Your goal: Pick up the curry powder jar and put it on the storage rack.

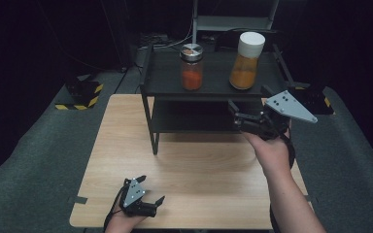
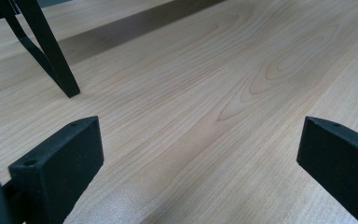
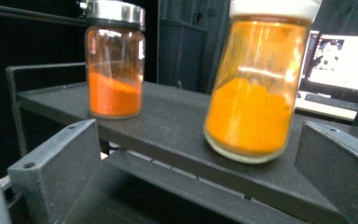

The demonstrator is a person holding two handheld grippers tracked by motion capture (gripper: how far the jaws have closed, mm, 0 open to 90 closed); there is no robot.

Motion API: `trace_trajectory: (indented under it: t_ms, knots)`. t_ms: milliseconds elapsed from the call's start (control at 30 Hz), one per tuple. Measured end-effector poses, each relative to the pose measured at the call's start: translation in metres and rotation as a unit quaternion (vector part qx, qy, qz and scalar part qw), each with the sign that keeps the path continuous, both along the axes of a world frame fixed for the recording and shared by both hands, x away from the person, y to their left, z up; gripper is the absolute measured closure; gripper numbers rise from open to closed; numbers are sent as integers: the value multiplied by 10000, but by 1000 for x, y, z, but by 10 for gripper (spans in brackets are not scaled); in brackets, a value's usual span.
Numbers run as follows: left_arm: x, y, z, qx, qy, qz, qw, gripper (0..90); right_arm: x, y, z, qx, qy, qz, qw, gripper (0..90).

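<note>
Two spice jars stand on the top shelf of a black rack (image 1: pixel 213 87). One has a silver lid and red-orange powder (image 1: pixel 192 66) (image 3: pixel 114 65). The other is taller, with a white cap and yellow-orange powder (image 1: pixel 245 60) (image 3: pixel 256 84). My right gripper (image 1: pixel 247 109) (image 3: pixel 196 177) is open, held just in front of the rack's right end, below and short of the white-capped jar, with nothing between its jaws. My left gripper (image 1: pixel 153 190) (image 2: pixel 196 163) rests open low over the wooden table (image 1: pixel 189 160) near its front left edge, holding nothing.
The rack has a lower shelf (image 1: pixel 194 116) and thin black legs (image 2: pixel 56 60) on the table's far half. Dark grey padding (image 1: pixel 39 145) surrounds the table. A lit monitor and keyboard (image 3: pixel 340 65) sit behind the rack. A yellow-black striped block (image 1: pixel 82 94) lies at the far left.
</note>
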State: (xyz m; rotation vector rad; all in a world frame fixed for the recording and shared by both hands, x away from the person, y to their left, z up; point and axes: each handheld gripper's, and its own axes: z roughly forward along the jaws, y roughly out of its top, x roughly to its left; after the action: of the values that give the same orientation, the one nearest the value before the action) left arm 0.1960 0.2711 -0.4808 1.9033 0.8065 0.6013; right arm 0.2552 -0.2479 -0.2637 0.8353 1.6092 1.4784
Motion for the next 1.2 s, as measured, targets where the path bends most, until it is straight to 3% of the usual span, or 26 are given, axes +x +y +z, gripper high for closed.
trace_trajectory:
  t_ms: [533,1200]
  knots:
    - [0,-1,1,46,-4,-11,10000,7,-18,-8,-34,-73,98,115,9999,0]
    - [0,-1,1,44,-8,-17,10000,7,-31,-10,-77,-193,388,198,9989,0]
